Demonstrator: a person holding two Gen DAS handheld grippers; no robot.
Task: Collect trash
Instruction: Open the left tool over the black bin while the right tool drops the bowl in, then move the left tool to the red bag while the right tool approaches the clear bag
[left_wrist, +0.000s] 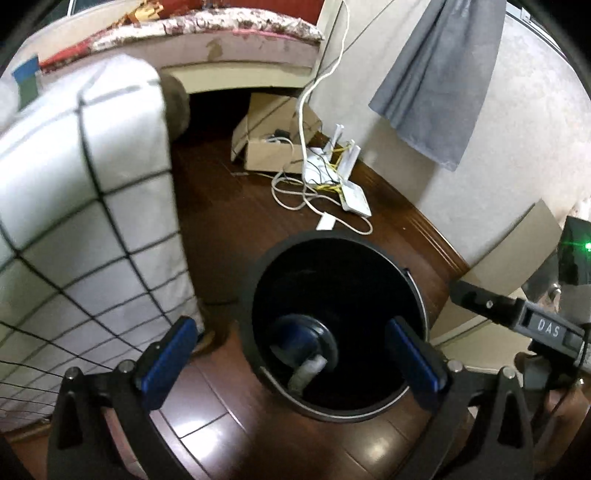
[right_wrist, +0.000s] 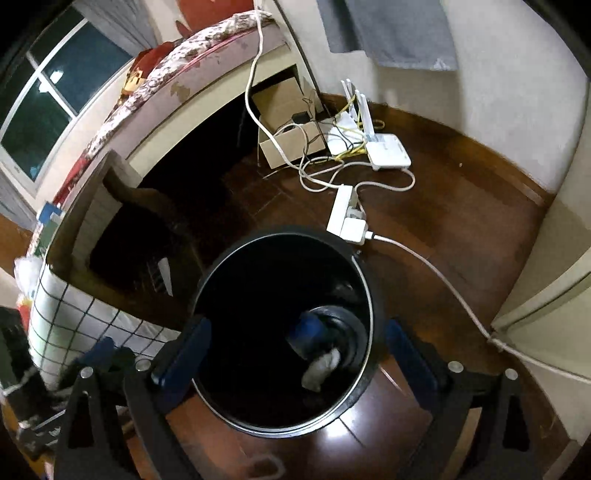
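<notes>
Checked fabric of a white bin (left_wrist: 85, 206) fills the left of the left wrist view, standing on the dark wooden floor (left_wrist: 229, 229) just beside a black round trash can (left_wrist: 258, 288). Inside the can lie a dark blue-and-black round object (left_wrist: 306, 343) and a crumpled pale scrap (left_wrist: 308, 371), both at the bottom. The left tool (left_wrist: 291, 358) hangs over the can's near rim with its blue-padded fingers spread wide and nothing between them. Farther right, part of the right tool (left_wrist: 517, 317) shows at the edge of that view. In the right wrist view the right tool (right_wrist: 295, 350) also hangs above the can, jaws wide apart and empty, the can's mouth between its fingers. Beyond the can a white power strip (right_wrist: 347, 218) lies touching its far rim, with tangled cables, a cardboard box (right_wrist: 288, 147) and a white router (right_wrist: 388, 151) near the wall. A grey cloth (left_wrist: 436, 81) hangs on the wall.
</notes>
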